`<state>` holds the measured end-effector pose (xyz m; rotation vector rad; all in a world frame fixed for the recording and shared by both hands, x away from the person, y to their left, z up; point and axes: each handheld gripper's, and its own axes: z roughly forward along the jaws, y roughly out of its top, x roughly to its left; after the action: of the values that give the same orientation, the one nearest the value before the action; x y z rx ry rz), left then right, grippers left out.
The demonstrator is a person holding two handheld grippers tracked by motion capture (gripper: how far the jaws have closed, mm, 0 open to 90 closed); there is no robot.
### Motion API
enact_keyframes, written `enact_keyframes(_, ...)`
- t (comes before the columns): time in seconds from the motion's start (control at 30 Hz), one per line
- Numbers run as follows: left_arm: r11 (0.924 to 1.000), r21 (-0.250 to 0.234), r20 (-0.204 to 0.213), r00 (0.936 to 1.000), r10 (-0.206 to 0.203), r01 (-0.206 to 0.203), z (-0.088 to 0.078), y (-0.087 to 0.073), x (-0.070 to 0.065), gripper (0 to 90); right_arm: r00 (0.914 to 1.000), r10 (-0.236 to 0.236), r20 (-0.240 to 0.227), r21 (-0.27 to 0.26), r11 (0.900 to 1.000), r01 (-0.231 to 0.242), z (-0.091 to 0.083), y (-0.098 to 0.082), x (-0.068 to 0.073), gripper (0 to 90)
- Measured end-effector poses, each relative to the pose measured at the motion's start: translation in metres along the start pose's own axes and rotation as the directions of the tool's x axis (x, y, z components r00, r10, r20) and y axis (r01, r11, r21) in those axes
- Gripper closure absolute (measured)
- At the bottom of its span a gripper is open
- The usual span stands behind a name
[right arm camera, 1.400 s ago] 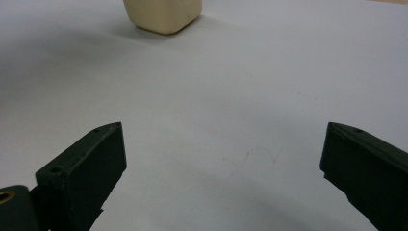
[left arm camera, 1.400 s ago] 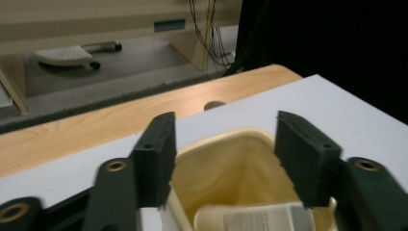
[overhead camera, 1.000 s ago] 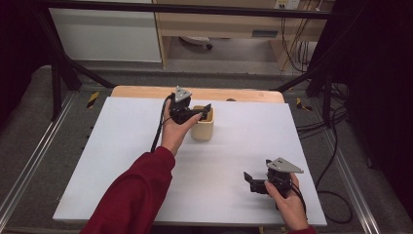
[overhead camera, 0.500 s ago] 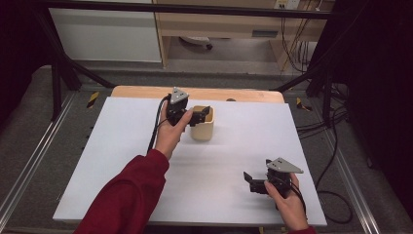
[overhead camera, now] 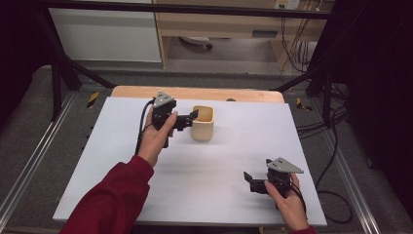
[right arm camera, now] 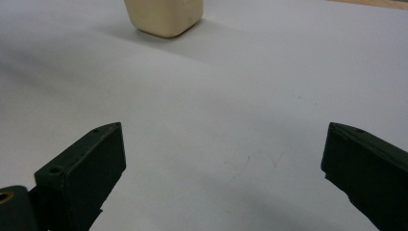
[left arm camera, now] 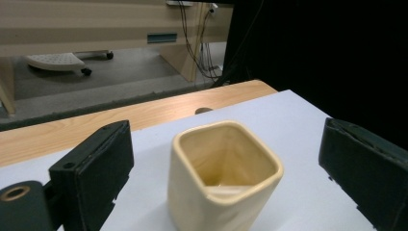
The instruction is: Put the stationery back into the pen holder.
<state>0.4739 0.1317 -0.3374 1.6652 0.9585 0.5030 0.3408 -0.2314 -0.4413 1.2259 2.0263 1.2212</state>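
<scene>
Cup (overhead camera: 203,123), cream and square-mouthed, stands upright near the table's far edge (overhead camera: 197,92); left gripper (overhead camera: 187,120), jaws wide and now drawn back beside it, has released it. Right gripper (overhead camera: 254,181) idles wide open, well apart.

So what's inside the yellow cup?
The cup looks empty: the left gripper view shows bare cream walls and a bit of pale bottom. The near wall hides the rest of the bottom, so something small and flat there cannot be ruled out.
</scene>
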Motion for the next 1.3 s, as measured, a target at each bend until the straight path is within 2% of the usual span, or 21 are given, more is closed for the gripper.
enact_keyframes(0.27, 0.9996, -0.025, -0.028, 0.9995, -0.014, 0.013, -0.040, -0.014, 0.017, 5.3, 1.0000, 0.002, 0.003, -0.005, 1.000, -0.002, -0.002, 0.000, -0.001, 2.2)
enact_keyframes(0.53, 0.9986, -0.033, -0.036, 0.9985, -0.042, 0.041, -0.072, -0.039, 0.025, 5.3, 1.0000, 0.001, 0.003, -0.002, 1.000, -0.001, -0.002, 0.001, -0.001, 2.2)
enact_keyframes(0.63, 0.9987, -0.034, -0.042, 0.9984, -0.039, 0.037, -0.082, -0.047, 0.026, 5.3, 1.0000, 0.003, 0.003, -0.002, 1.000, -0.003, -0.002, 0.001, -0.001, 2.2)
enact_keyframes(0.93, 0.9986, -0.029, -0.064, 0.9968, -0.047, 0.045, -0.105, -0.078, 0.028, 5.3, 0.9999, 0.009, 0.009, -0.010, 1.000, -0.009, -0.003, 0.000, -0.003, 2.2)
enact_keyframes(1.03, 0.9988, -0.030, -0.097, 0.9945, -0.040, 0.037, -0.112, -0.088, 0.030, 5.4, 0.9999, 0.013, 0.011, -0.009, 1.000, -0.013, -0.004, 0.001, -0.004, 2.2)
enact_keyframes(1.3, 0.9994, -0.021, -0.094, 0.9951, -0.029, 0.027, -0.122, -0.101, 0.027, 5.5, 0.9997, 0.019, 0.013, -0.013, 1.000, -0.019, -0.005, 0.001, -0.005, 2.2)
